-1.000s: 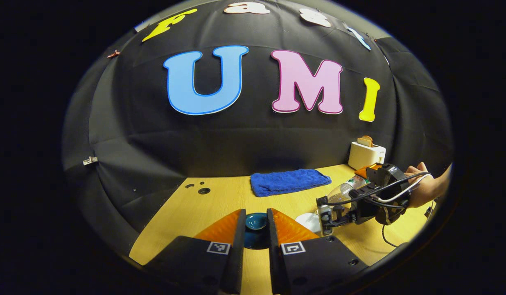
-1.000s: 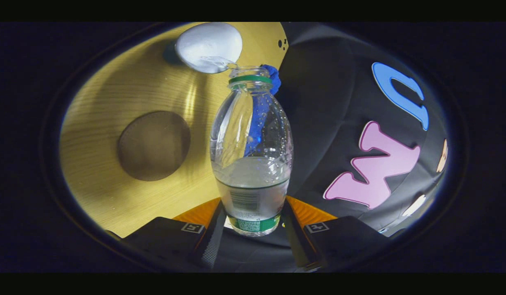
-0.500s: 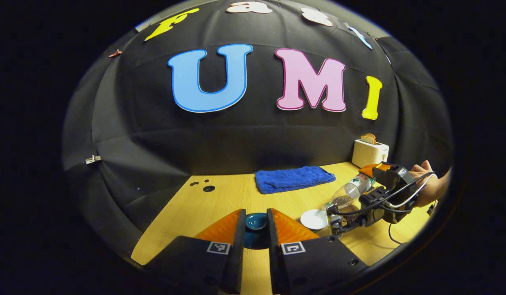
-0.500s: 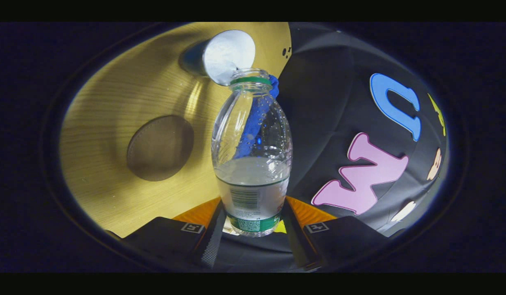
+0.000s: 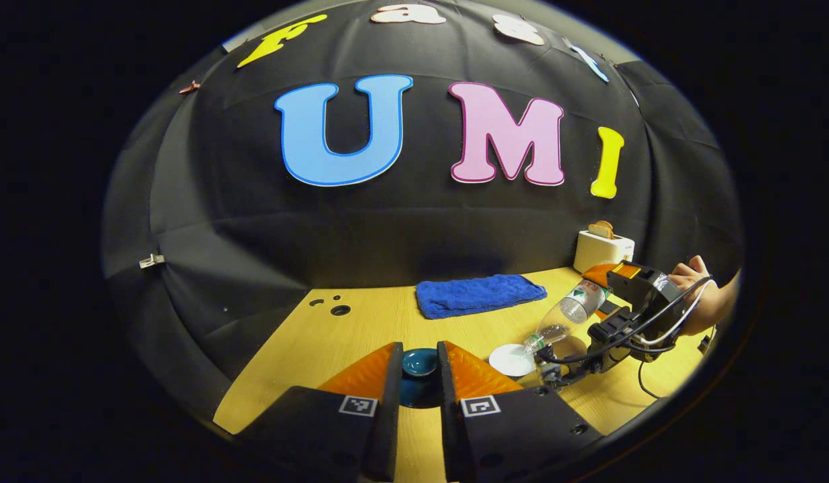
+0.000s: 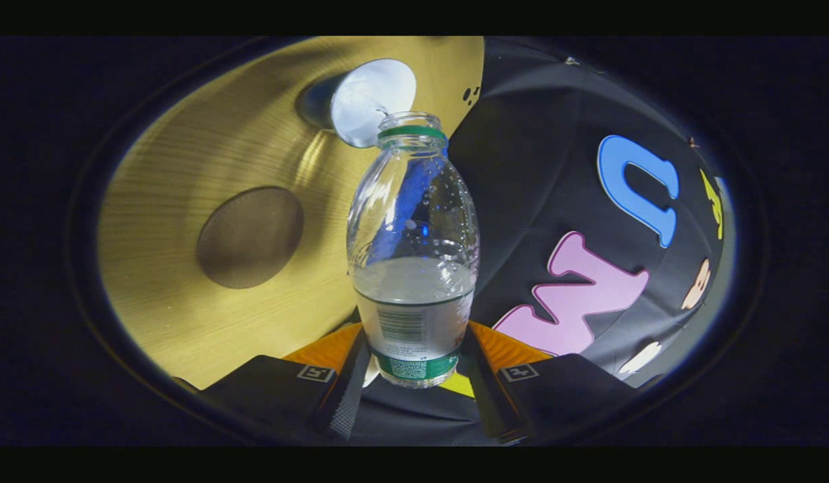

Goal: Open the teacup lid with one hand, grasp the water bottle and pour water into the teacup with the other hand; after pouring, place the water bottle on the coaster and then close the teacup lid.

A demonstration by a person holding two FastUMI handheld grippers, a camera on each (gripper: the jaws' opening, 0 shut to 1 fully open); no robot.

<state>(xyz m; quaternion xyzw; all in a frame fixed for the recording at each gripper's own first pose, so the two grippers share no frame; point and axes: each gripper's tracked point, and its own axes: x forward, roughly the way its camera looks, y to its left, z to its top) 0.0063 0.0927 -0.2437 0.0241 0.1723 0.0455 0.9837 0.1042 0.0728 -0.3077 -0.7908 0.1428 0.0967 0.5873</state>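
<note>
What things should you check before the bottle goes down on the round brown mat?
1. Bottle held firmly: the right gripper has both fingers pressed on the water bottle. Ok.
2. Pouring finished: the bottle is tipped with its mouth over the teacup, and water remains inside. Cannot tell.
3. Coaster free: nothing rests on it. Ok.
4. Bottle upright for setting down: it is tilted toward the cup in the left gripper view. Not ok.
5. Lid ready for closing: the left gripper holds the teacup lid away from the cup. Ok.
</note>
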